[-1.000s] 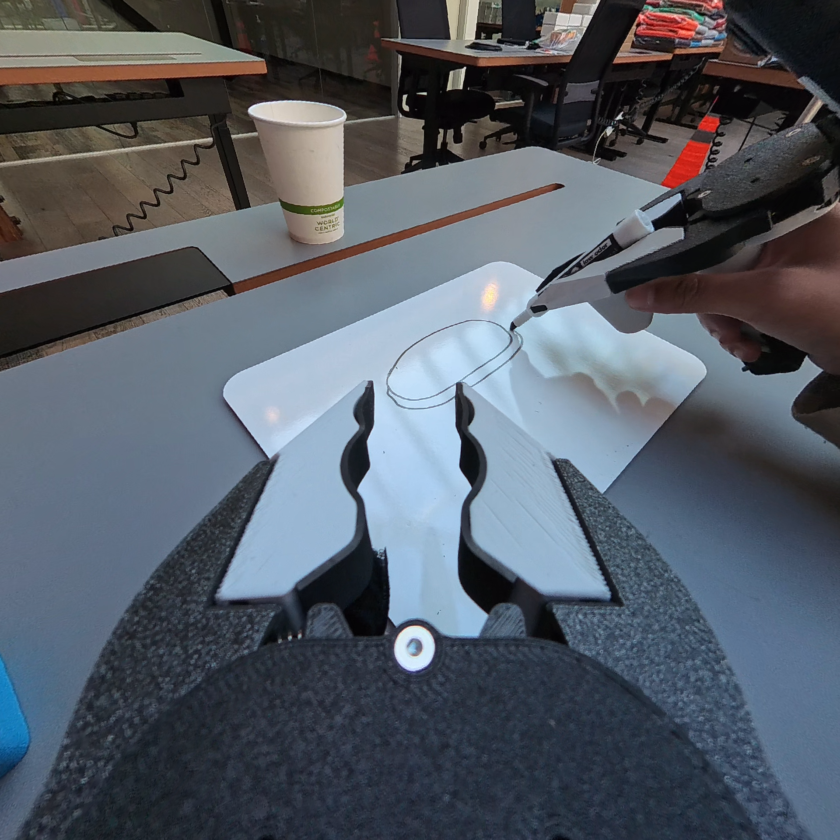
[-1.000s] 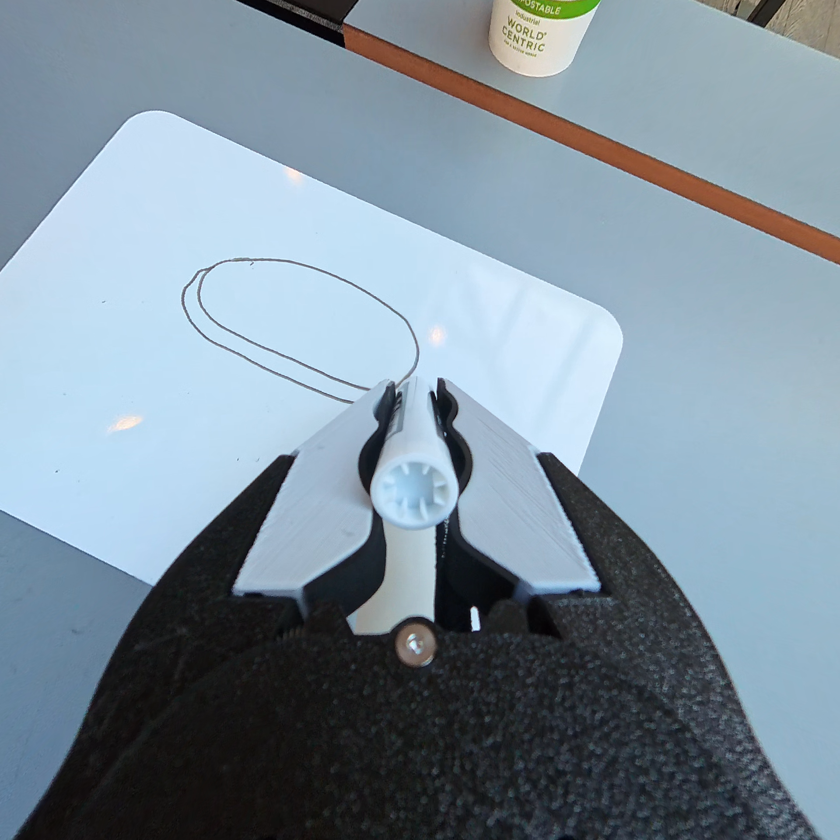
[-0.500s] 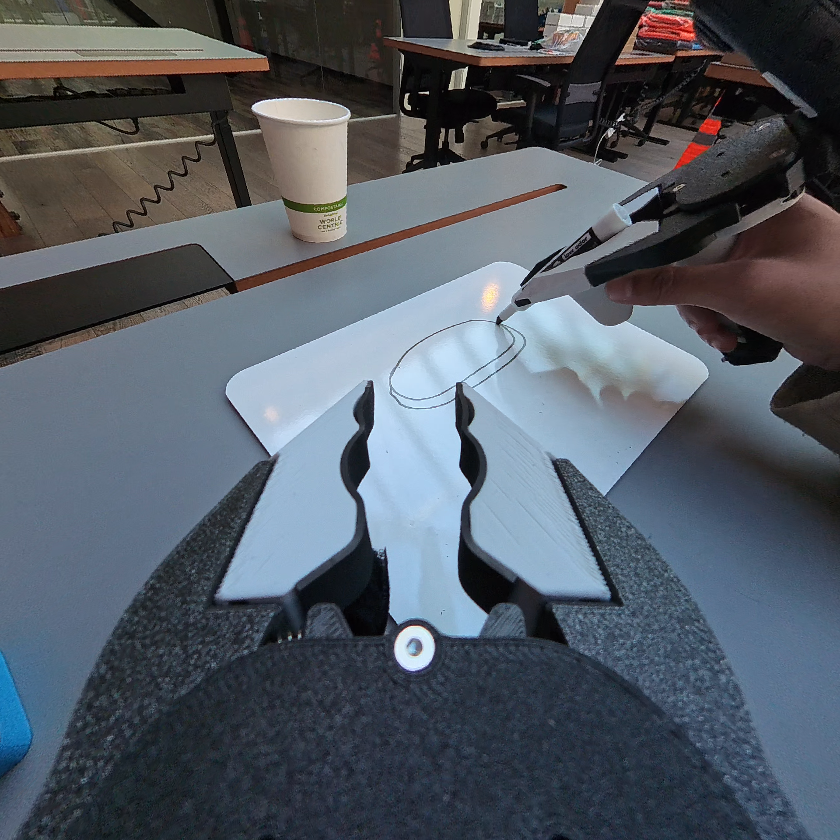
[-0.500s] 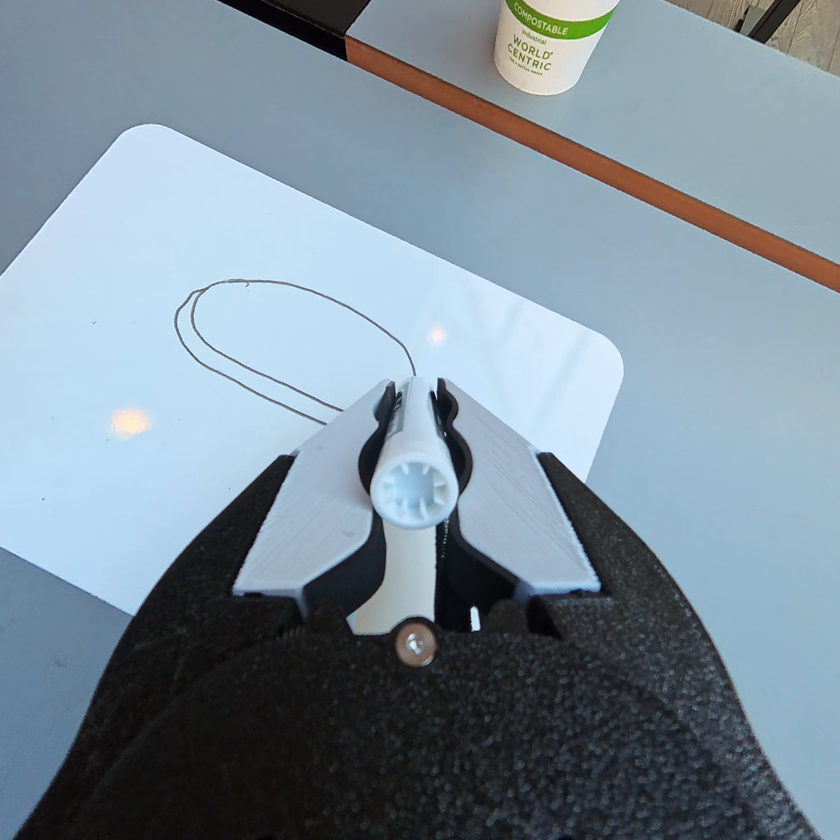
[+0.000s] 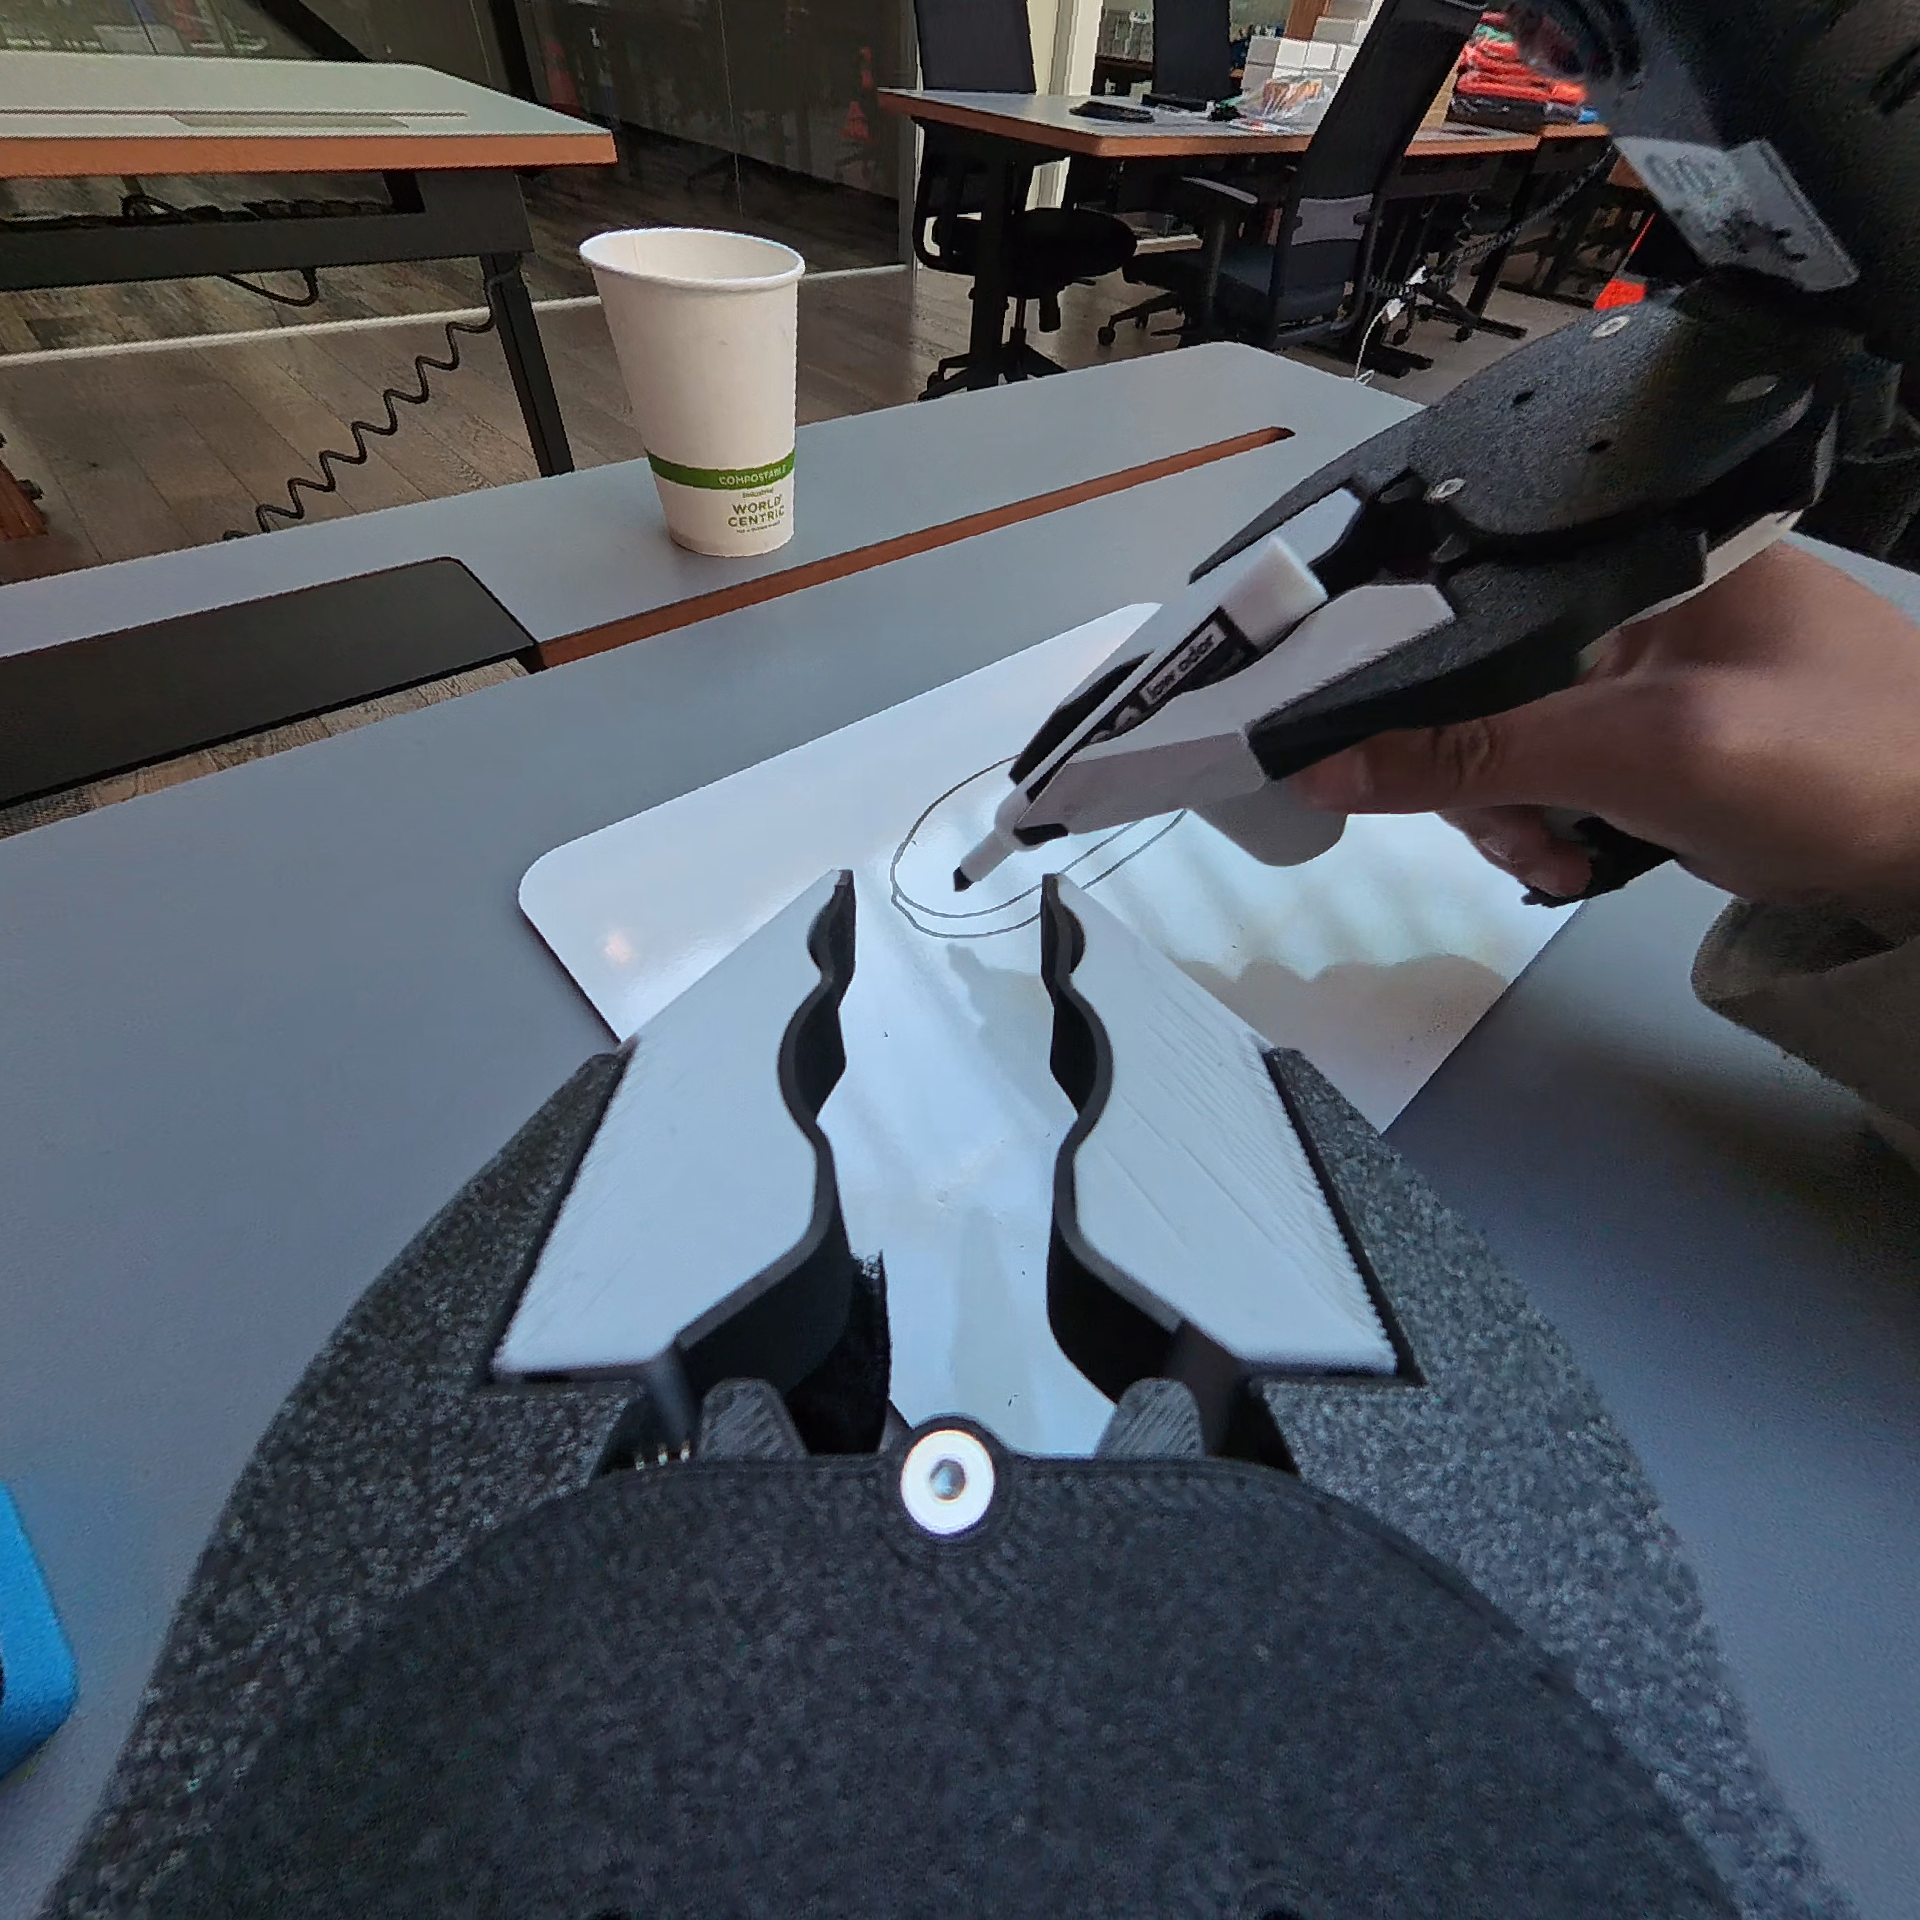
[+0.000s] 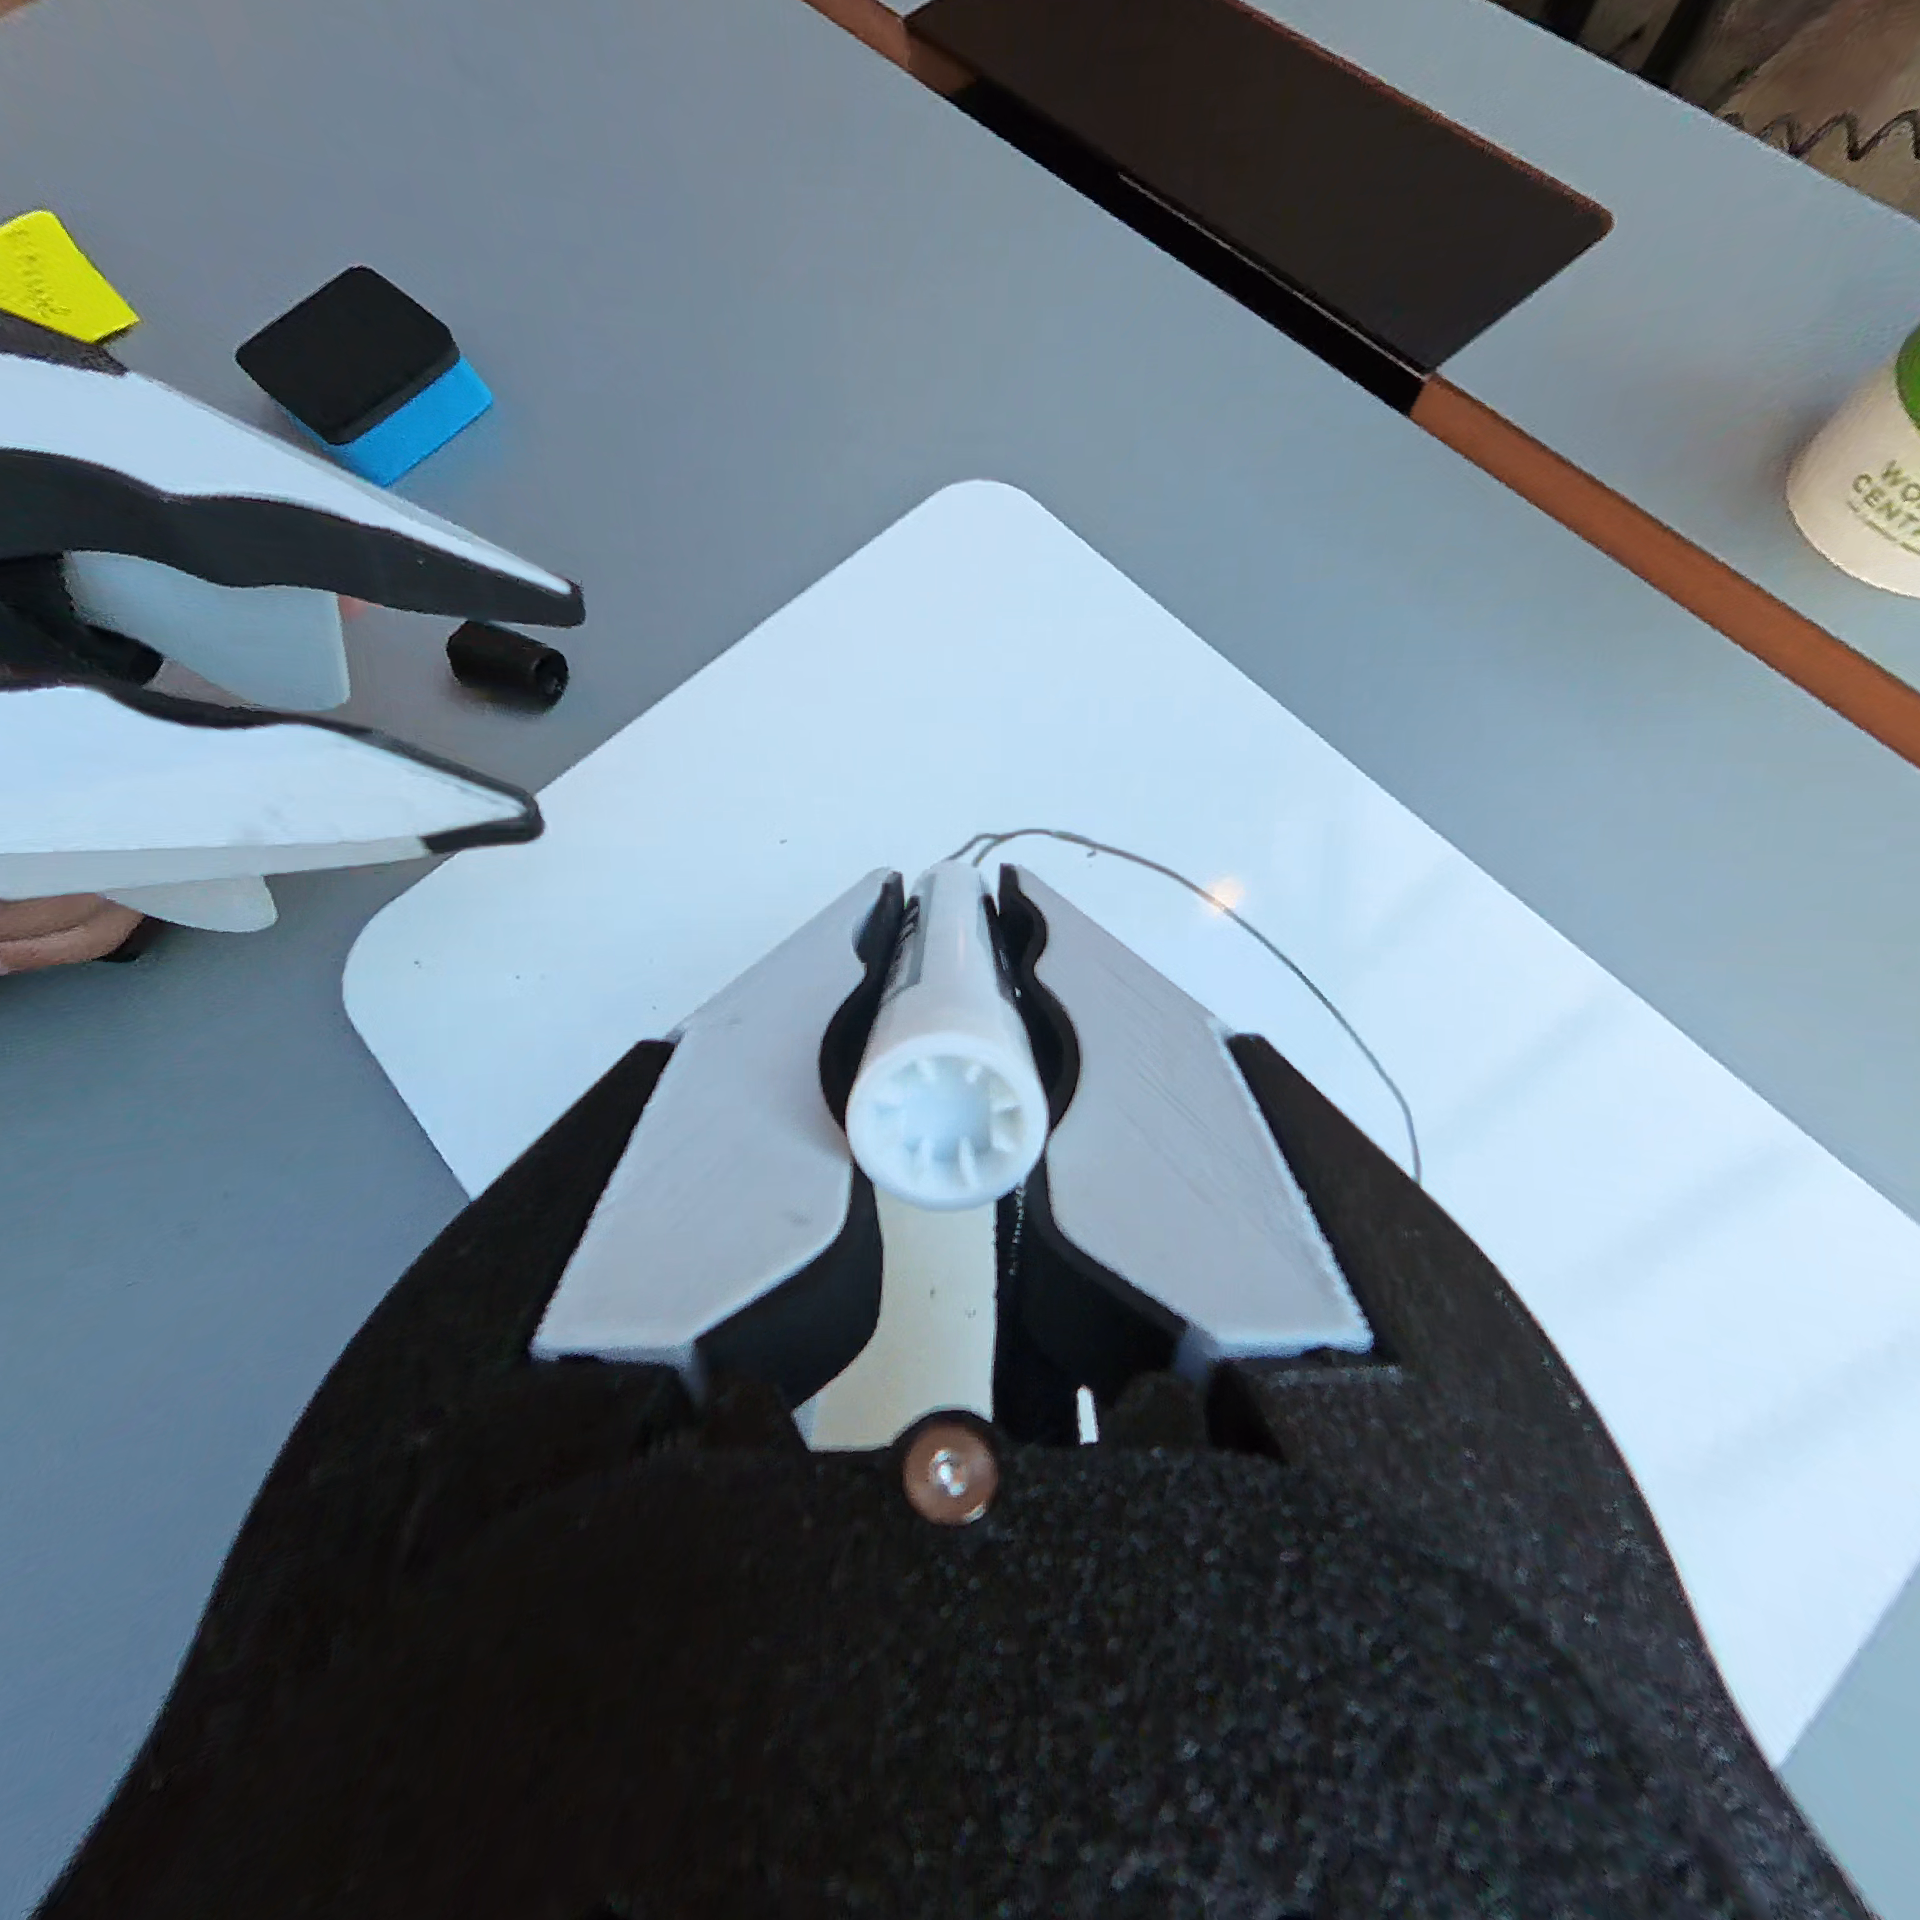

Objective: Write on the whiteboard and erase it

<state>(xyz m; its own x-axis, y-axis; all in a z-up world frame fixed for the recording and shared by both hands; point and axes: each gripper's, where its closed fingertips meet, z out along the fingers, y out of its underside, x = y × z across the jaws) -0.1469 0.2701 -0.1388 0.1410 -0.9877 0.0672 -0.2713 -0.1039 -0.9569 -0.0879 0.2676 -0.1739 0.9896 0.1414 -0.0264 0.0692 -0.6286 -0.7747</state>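
A white board (image 5: 727,862) lies on the grey table with a thin black oval (image 5: 925,904) drawn on it. My left gripper (image 5: 945,888) is open and empty, low over the board's near edge. Its fingertips point at the oval. My right gripper (image 5: 1101,748) is shut on a white marker (image 5: 1132,717), and a hand (image 5: 1621,748) holds it from the right. The marker's tip is at the oval's left part, just ahead of my left fingertips. I cannot tell if it touches the board. In the right wrist view the marker (image 6: 940,1039) sits between the shut fingers of my right gripper (image 6: 948,883), above the board (image 6: 831,727). The left gripper (image 6: 556,717) shows there at the left.
A white paper cup (image 5: 717,395) stands beyond an orange strip at the back. A black panel (image 5: 239,655) lies back left. A blue eraser with a black top (image 6: 364,374), a black marker cap (image 6: 506,660) and a yellow piece (image 6: 57,275) lie left of the board.
My right gripper has swung left across the board with the marker, from the oval's right end to its left part, closer to my left gripper. The left gripper has stayed still.
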